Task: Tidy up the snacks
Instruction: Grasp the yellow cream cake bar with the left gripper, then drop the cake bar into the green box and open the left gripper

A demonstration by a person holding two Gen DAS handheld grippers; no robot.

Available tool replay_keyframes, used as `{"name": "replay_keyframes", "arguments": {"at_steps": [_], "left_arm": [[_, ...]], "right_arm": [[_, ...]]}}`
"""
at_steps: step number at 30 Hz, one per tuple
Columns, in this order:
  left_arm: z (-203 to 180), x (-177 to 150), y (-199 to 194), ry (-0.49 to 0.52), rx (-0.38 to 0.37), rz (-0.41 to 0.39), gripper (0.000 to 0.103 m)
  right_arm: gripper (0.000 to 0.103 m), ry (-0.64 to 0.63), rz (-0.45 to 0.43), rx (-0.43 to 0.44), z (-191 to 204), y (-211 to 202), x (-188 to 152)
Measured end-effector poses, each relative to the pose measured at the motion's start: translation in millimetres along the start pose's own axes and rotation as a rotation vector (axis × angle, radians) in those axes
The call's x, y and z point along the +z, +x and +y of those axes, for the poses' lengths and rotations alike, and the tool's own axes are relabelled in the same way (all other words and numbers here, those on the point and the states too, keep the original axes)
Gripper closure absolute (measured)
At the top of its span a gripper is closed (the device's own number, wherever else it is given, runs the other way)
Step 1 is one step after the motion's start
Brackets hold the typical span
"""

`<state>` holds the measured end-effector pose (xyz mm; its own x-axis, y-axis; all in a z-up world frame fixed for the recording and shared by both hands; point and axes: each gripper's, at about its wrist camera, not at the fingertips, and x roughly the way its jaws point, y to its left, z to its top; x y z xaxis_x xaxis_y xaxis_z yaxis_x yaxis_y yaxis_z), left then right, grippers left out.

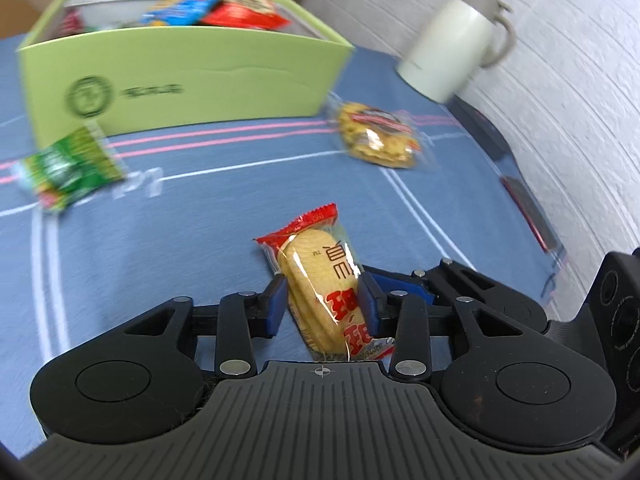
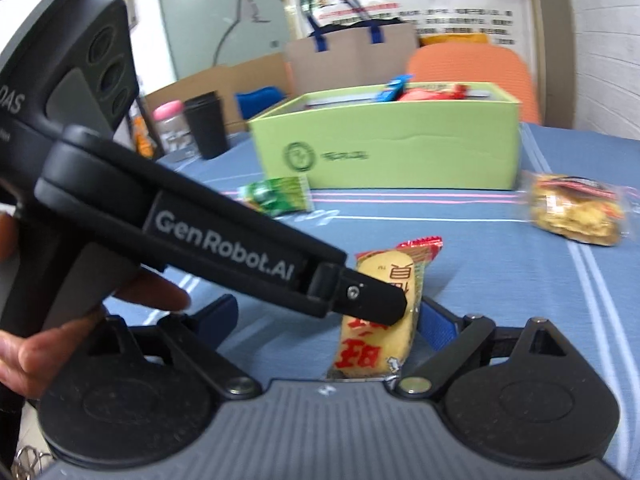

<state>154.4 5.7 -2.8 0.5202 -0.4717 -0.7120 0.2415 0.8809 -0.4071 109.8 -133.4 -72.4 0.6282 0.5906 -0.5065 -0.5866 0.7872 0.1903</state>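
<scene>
- Snack sorting is partly done: the green box at upper left of the left wrist view already holds several packets, a blue one and a red one showing above its rim.
- Three packets are not yet boxed on the blue striped bench: a biscuit packet at lower centre, a green packet at the left edge just in front of the box, and a clear bag of crackers by the box's right corner.
- The left hand-held gripper is clamped on the biscuit packet, blue pads pressing its sides, the packet tilted up off the cloth.
- The right hand-held gripper stands wide apart and holds nothing; in its view the left tool crosses the foreground from upper left.
- A white jug stands upper right, clear of the likely path to the box.
- A black cup and a pink-lidded jar stand at the bench's far left edge.
</scene>
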Motion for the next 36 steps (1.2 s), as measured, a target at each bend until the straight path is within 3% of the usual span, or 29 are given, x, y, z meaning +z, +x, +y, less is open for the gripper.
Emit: {"name": "replay_keyframes", "arguments": {"at_steps": [4,5,8,10,13,17,23,28,32,35,36], "left_arm": [[3,-2,-8,-0.025,0.012,-0.046,0.044],[2,-3,-8,-0.023,0.006,-0.053,0.043],[-3,-5,3,-0.017,-0.008,-0.017,0.05],[-4,-10,9,-0.019,-0.006,-0.006,0.067],[-5,-12,5,-0.026,0.001,-0.027,0.076],[-4,20,-11,-0.029,-0.007,-0.101,0.077],[7,108,-42,-0.004,0.039,-0.267,0.078],[45,169,-40,-0.053,0.11,-0.3,0.078],[81,190,-28,-0.1,0.143,-0.28,0.078],[95,194,-29,-0.106,0.154,-0.309,0.069],[96,191,-34,-0.101,0.155,-0.337,0.057]], "right_arm": [[0.01,0.002,0.003,-0.088,1,-5,-3],[0.01,0.003,0.004,-0.096,1,-6,-4],[0.013,-0.016,0.027,-0.109,3,-3,-9],[0.029,-0.062,0.023,-0.127,6,-3,-14],[0.04,-0.069,0.026,-0.128,3,-5,-7],[0.04,-0.127,-0.043,-0.123,1,-7,33],[0.037,-0.215,-0.166,-0.078,-7,22,126],[0.032,-0.239,-0.153,-0.011,-14,77,180],[0.03,-0.225,-0.11,0.036,-18,119,198],[0.023,-0.218,-0.129,0.022,-18,125,200],[0.022,-0.218,-0.15,0.014,-18,119,201]]}}
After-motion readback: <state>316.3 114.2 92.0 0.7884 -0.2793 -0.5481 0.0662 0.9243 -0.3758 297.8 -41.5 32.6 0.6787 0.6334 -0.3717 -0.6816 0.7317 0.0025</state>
